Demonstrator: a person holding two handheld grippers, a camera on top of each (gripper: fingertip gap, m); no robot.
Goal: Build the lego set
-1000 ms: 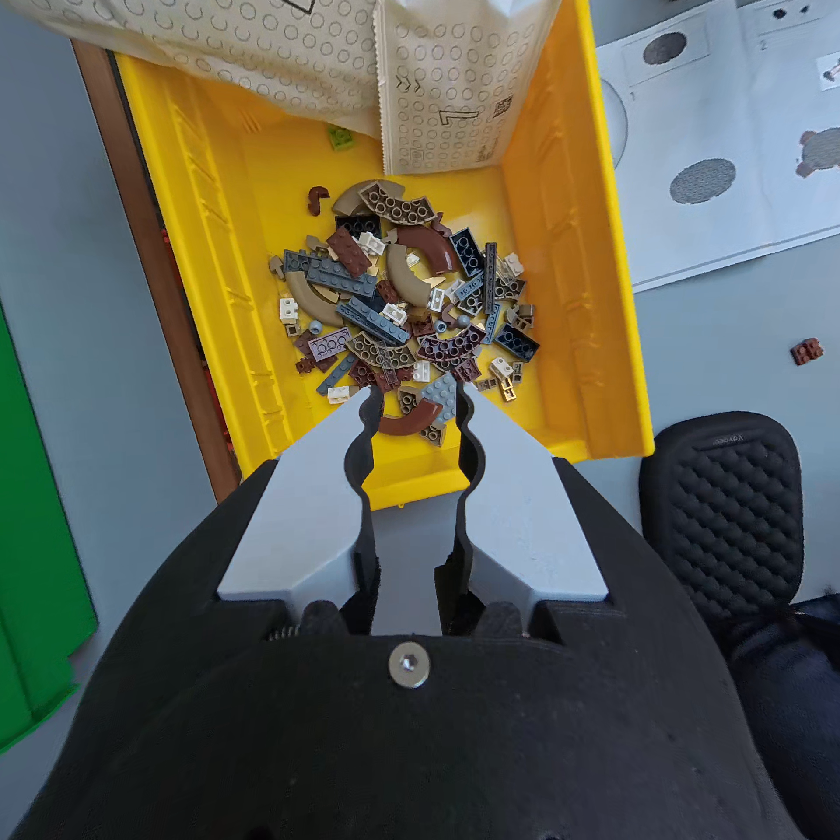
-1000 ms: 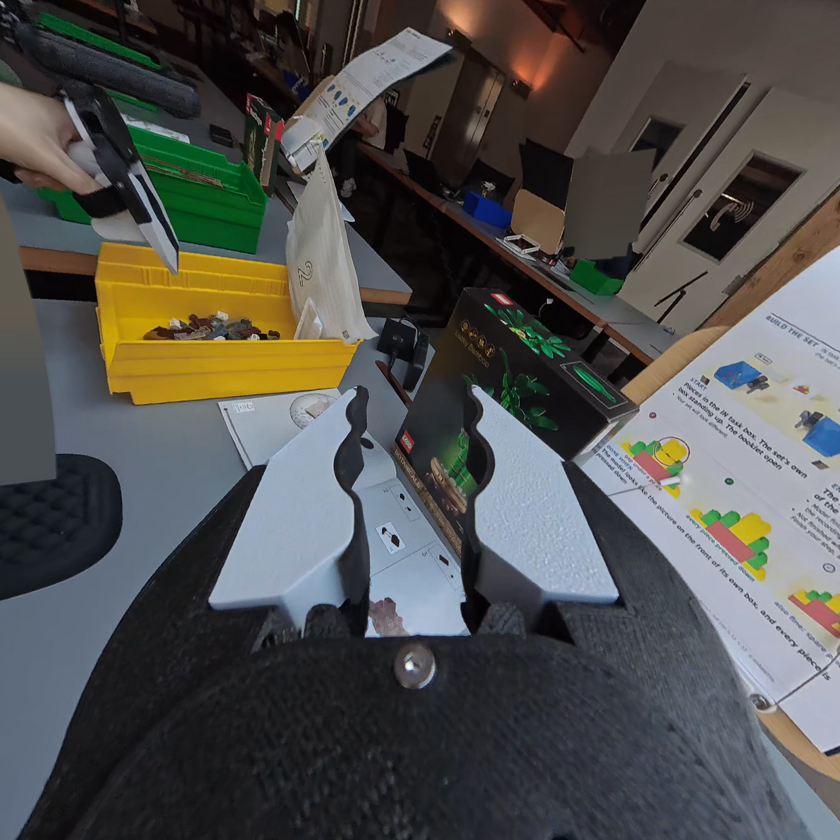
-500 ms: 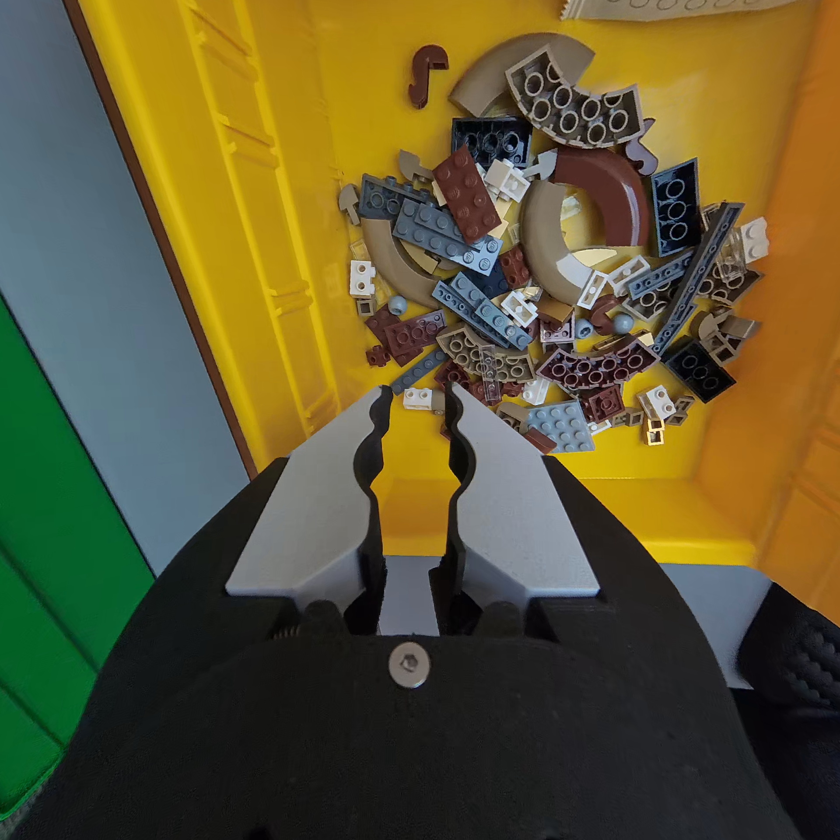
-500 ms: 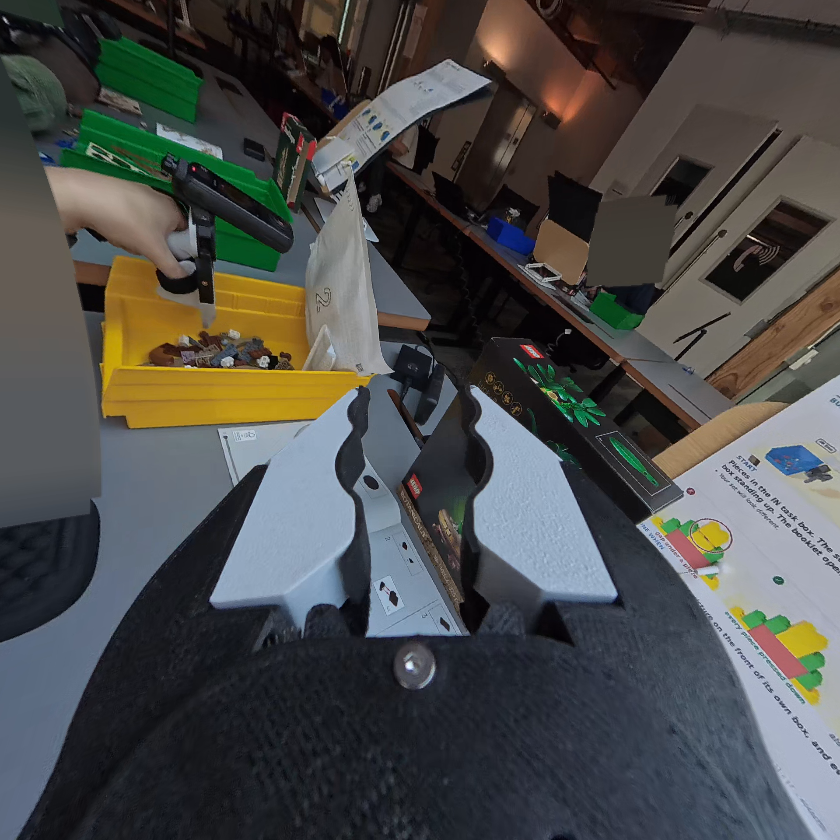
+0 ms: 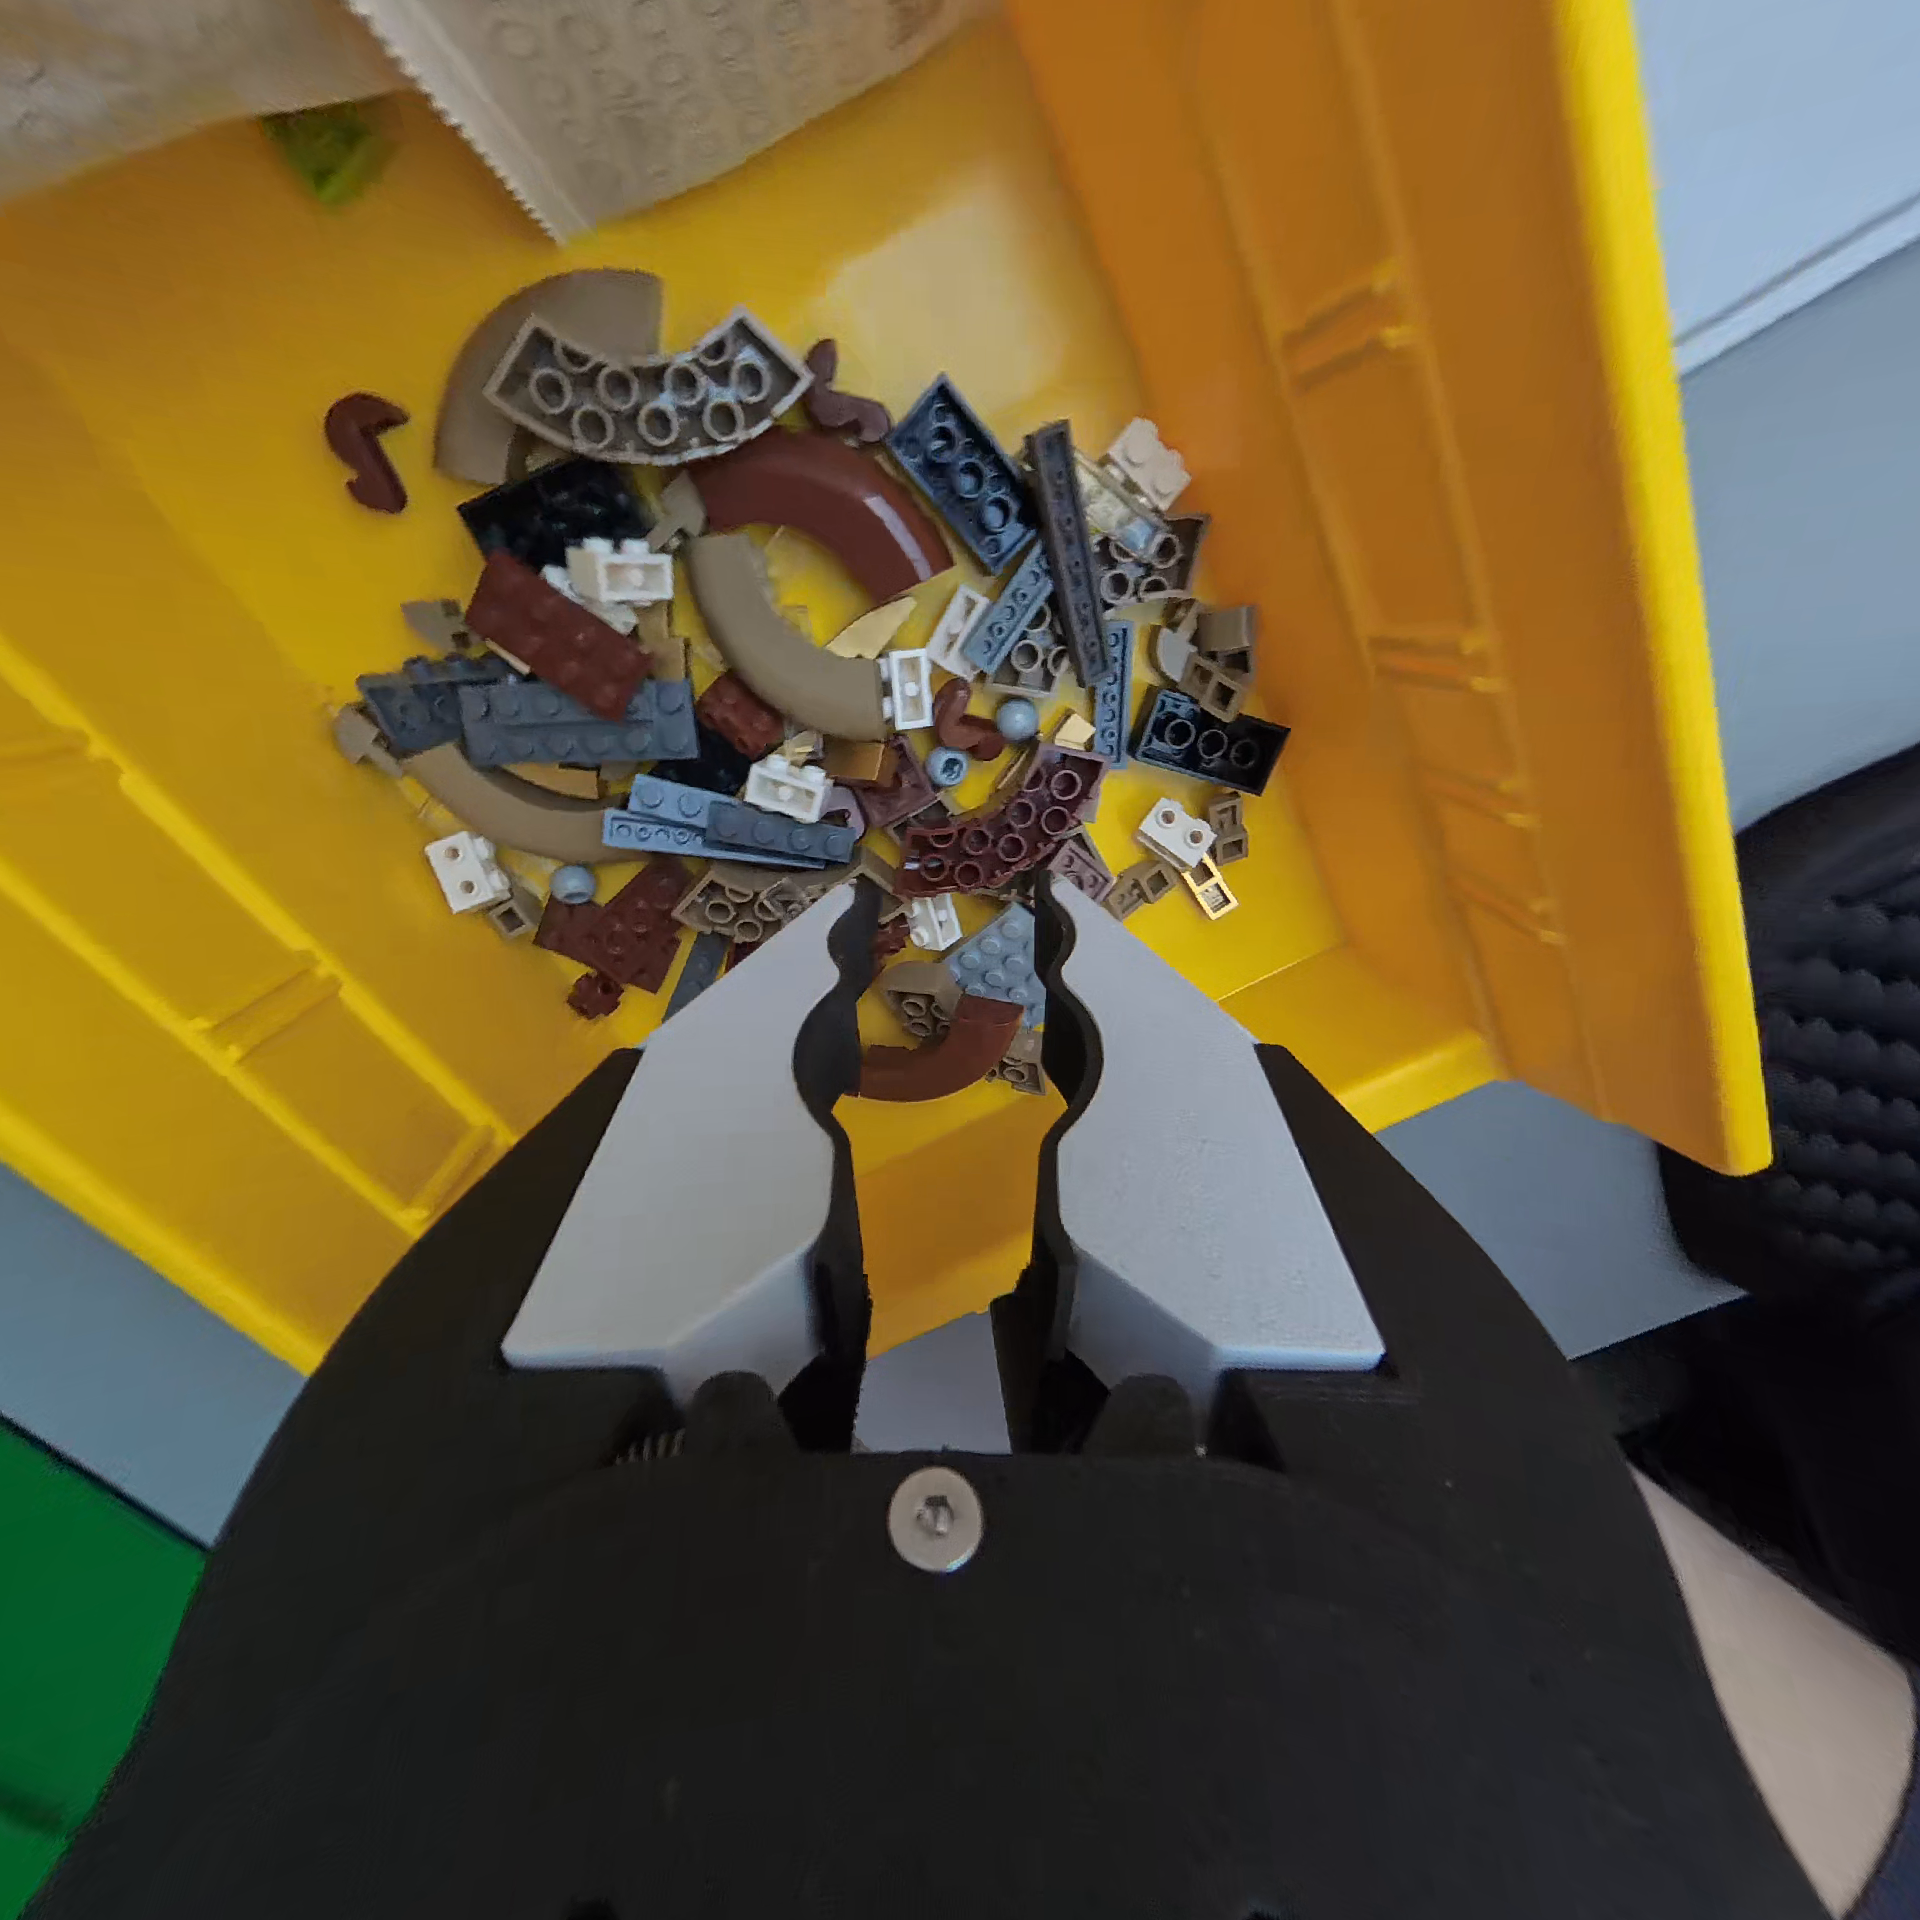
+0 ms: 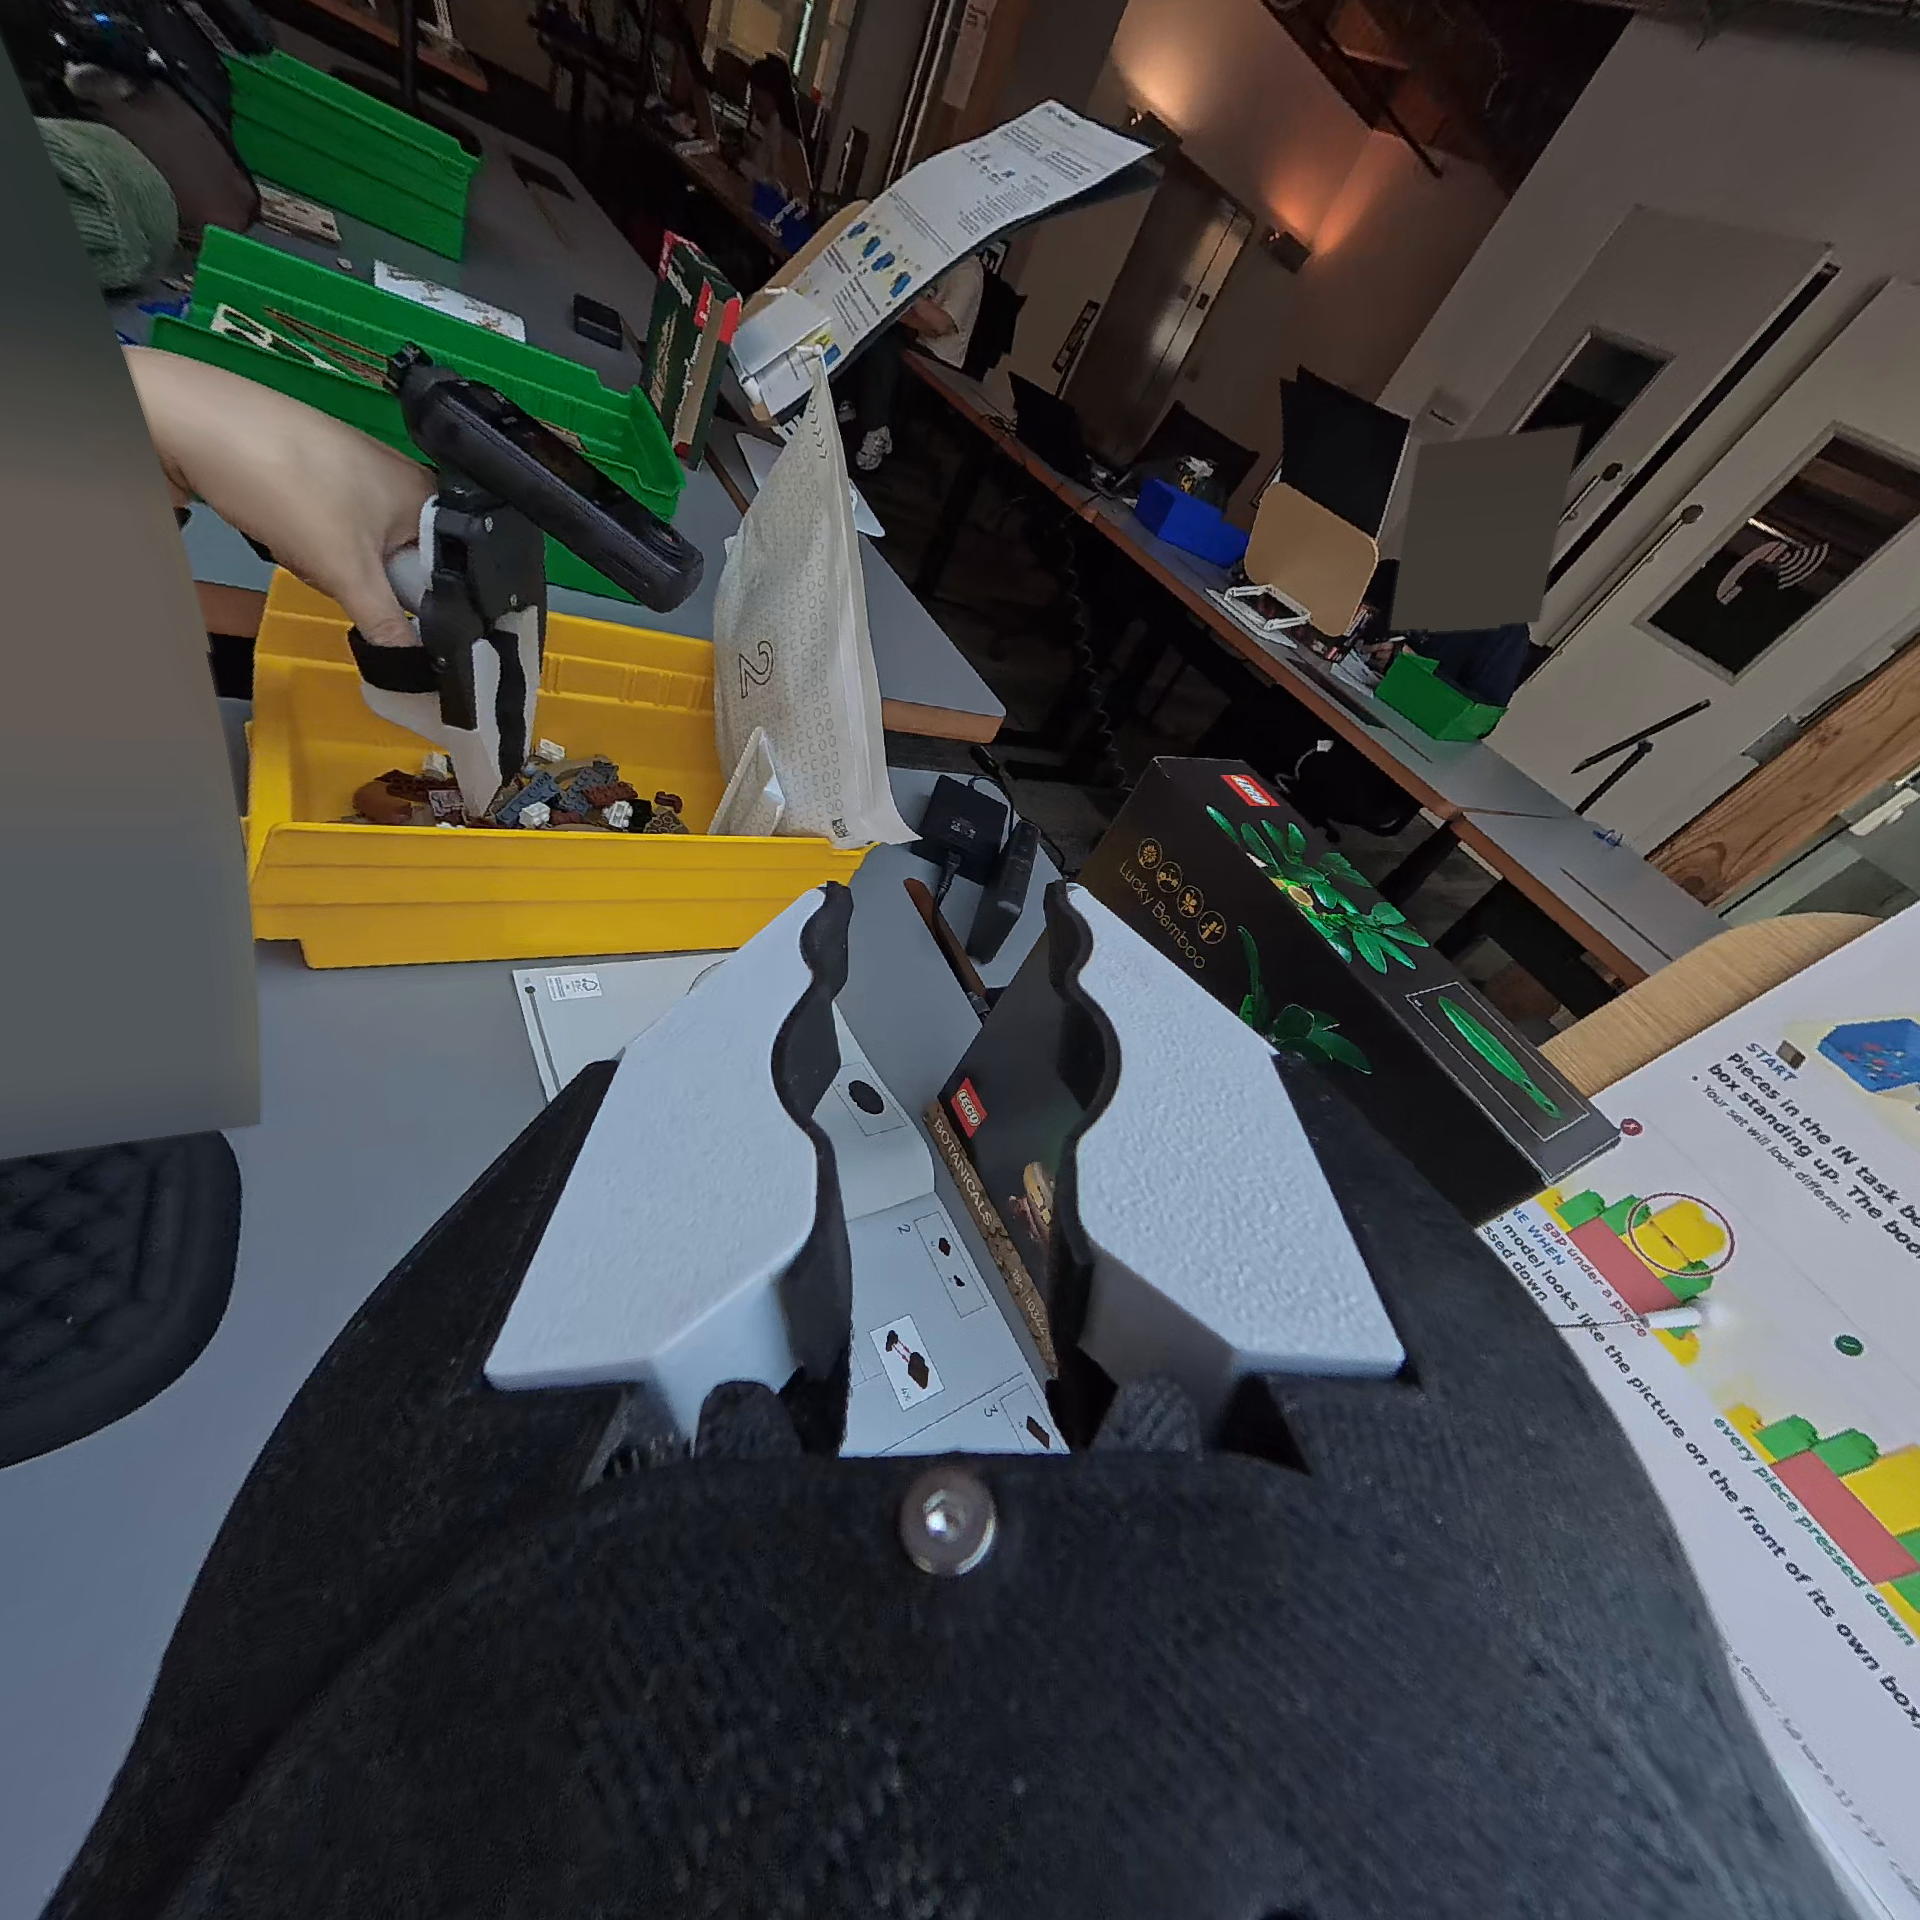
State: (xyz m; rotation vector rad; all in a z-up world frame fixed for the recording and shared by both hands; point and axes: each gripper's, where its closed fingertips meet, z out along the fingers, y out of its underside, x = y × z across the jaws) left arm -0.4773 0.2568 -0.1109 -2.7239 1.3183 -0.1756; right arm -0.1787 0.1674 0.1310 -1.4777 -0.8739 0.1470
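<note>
Moved: my left gripper (image 5: 948, 914) swung off the pile's left edge to its near middle, jaws spread a bit wider
Left: parted, empty, tips down among the bricks (image 5: 821, 665), straddling a grey plate (image 5: 1000, 951) and a brown arch (image 5: 935, 1060); guessing I'm lining up on one of those
Bricks: heaped loose in the yellow bin (image 5: 1351, 520) so I can pick from above
Right: right gripper (image 6: 948, 914) open, holding nothing, parked over the booklet (image 6: 914, 1340) beside the box (image 6: 1299, 997), probably so I can check the steps
</note>
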